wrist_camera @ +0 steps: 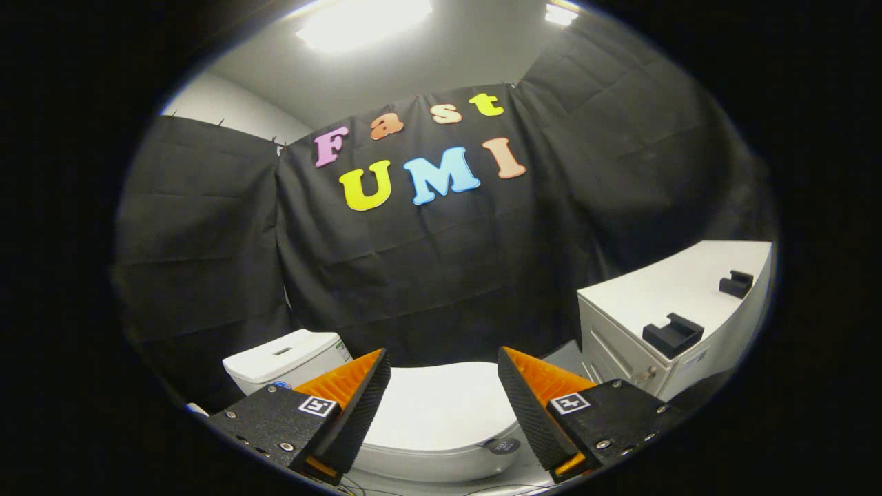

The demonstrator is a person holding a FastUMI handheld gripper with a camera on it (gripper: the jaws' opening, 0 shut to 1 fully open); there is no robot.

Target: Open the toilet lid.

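Black cloth walls are seen behind a white toilet, whose closed lid (441, 406) lies flat just beyond and between the spread fingers of the tongs (444, 375). Nothing is held by the tongs. A white cistern (282, 358) stands behind the lid. A white cabinet (679, 303) carries two black brackets (672, 335), one near its front edge; what may be a dark sticker (501, 446) sits on the lid's rim.

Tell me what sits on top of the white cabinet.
Two black brackets sit on the cabinet: one near its front edge, one farther back. Whatever is inside the cabinet is hidden. The tongs hang open above the closed toilet lid, touching nothing.
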